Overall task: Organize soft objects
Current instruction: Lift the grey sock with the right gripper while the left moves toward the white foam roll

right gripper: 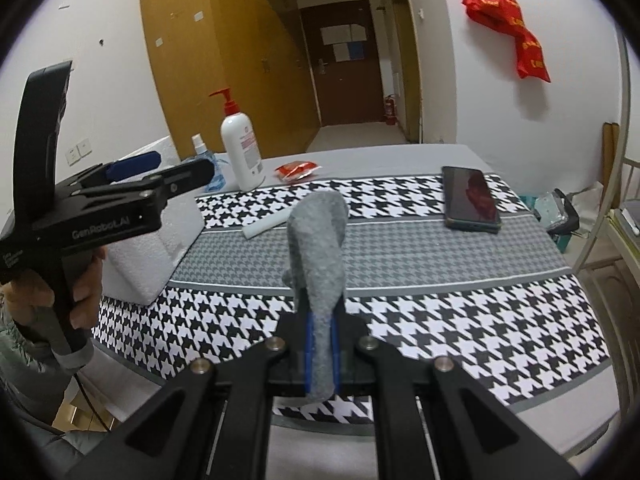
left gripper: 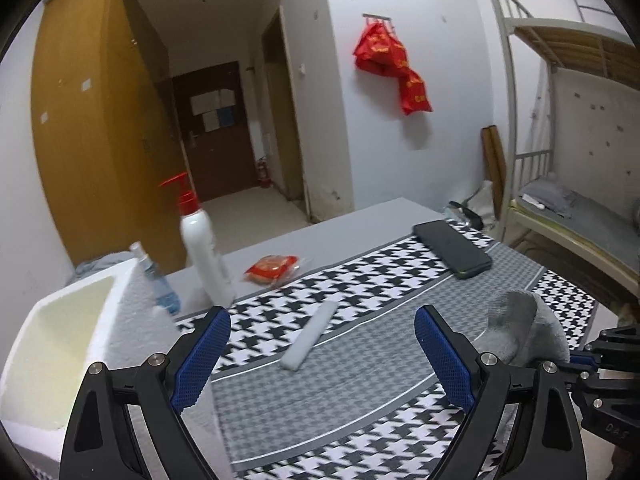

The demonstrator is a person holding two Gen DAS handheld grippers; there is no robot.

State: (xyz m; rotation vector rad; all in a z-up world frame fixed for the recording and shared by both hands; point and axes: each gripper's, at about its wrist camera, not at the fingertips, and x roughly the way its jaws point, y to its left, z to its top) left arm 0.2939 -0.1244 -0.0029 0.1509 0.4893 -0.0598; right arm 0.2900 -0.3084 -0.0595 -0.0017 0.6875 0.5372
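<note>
A grey surface (right gripper: 400, 156) carries a black-and-white houndstooth cloth (right gripper: 440, 280), and behind it a white-walled room opens onto a corridor with a brown door (right gripper: 344, 64), wooden wardrobes (right gripper: 224, 48) and a red bag (right gripper: 508, 20) hung on the wall; a metal bunk bed (left gripper: 560, 120) stands at one side. On the surface sit a white foam box (left gripper: 60, 340), a white pump bottle (right gripper: 240, 144), a small spray bottle (right gripper: 200, 148), a red packet (right gripper: 296, 170), a dark phone (right gripper: 470, 200) and a white foam strip (left gripper: 310, 334). The grey sock (right gripper: 318, 264) is fuzzy and limp, rising upright above the cloth. The right hand-held gripper (right gripper: 320, 360) is clamped on its lower end. The left hand-held gripper (left gripper: 320, 356), held in a hand (right gripper: 56, 292), hovers beside the box with its blue pads (left gripper: 202, 360) spread wide and empty, the strip lying on the cloth beyond them.
</note>
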